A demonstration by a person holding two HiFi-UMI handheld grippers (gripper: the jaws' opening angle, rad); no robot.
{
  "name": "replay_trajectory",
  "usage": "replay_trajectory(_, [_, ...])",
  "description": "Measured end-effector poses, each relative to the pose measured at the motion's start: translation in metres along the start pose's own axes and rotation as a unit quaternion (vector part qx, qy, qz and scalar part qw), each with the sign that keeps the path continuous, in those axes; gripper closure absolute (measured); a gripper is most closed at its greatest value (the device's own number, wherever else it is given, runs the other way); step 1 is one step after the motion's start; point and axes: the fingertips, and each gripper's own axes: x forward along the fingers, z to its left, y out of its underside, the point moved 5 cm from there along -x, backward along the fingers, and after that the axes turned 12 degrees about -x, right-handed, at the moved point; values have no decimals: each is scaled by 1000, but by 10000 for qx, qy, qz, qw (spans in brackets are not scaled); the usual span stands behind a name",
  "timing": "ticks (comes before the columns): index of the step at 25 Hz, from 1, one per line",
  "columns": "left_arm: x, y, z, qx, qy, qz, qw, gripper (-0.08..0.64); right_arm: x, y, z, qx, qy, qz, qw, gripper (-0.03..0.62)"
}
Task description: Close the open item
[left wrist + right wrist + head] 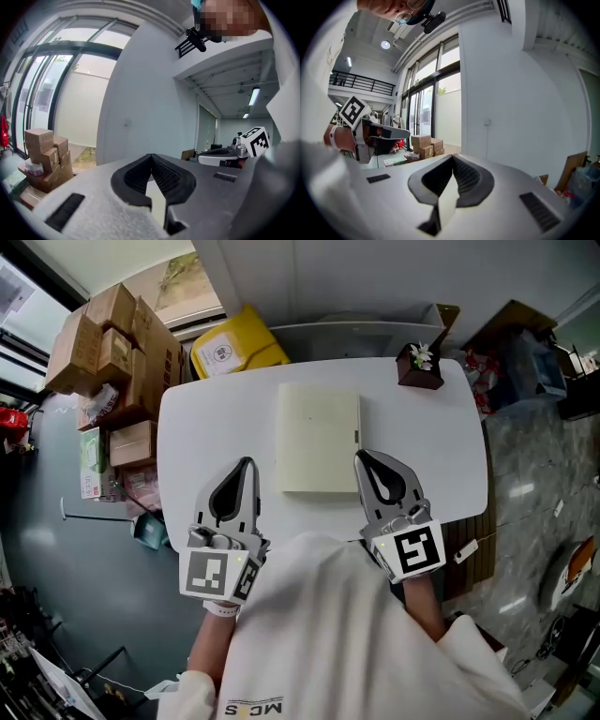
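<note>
A pale yellow, flat, book-like item (319,437) lies closed in the middle of the white table (206,418). My left gripper (247,463) rests near the table's front edge, just left of the item, with its jaws shut and nothing between them. My right gripper (360,457) sits at the item's front right corner, also shut and empty. In the left gripper view the left gripper (151,155) points up at a wall and windows. The right gripper (452,157) likewise faces the room, and the item is not seen in either gripper view.
A small brown planter with white flowers (419,365) stands at the table's far right corner. Stacked cardboard boxes (112,343) and a yellow box (239,343) sit on the floor beyond the table's left and far sides. The person's white sleeve (319,634) covers the table's front edge.
</note>
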Motion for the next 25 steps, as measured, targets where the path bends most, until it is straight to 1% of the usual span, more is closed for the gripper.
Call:
replay_trajectory(2, [-2,-1,1,64,-45,-11,10000,534,1,-2,7,29,-61,-46,10000,575])
replay_trajectory(9, [-6,0,3,96,-86,-32,9999,534,6,-9,18,13,-182,-129,9998,575])
replay_trajectory(18, [-12,4,2,80,-123,18,9999,534,13,-9,19,75,-202,-127,9997,575])
replay_trajectory(25, [-17,4,0,141,-123,51,9998,534,12,-11,21,64,-214,-184,9996,576])
